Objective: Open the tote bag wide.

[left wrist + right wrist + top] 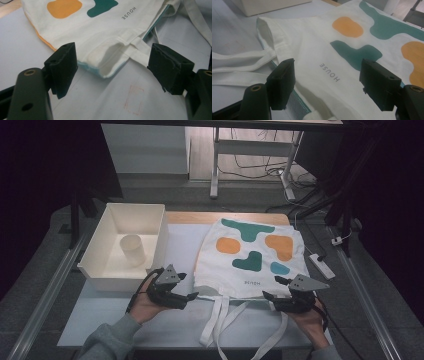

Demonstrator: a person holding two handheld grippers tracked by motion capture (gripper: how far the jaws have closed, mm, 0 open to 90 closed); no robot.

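A white tote bag point(250, 252) printed with teal and orange blobs lies flat on the table point(100, 315), its mouth toward me. Its white straps point(220, 320) trail to the front edge. My left gripper point(188, 286) is open just left of the bag's near left corner. In the left gripper view that gripper point(113, 60) frames the bag corner point(105, 62) and a strap root point(136, 51), not touching them. My right gripper point(271, 288) is open at the near right corner. Its jaws point(327, 70) hover over the bag point(317, 42) around the word HOUSE.
A white bin point(100, 255) stands at the table's back left with a white cup point(133, 250) inside. A power strip point(321, 266) lies off the right edge. Metal rails run along both sides, and desk legs stand beyond the far edge.
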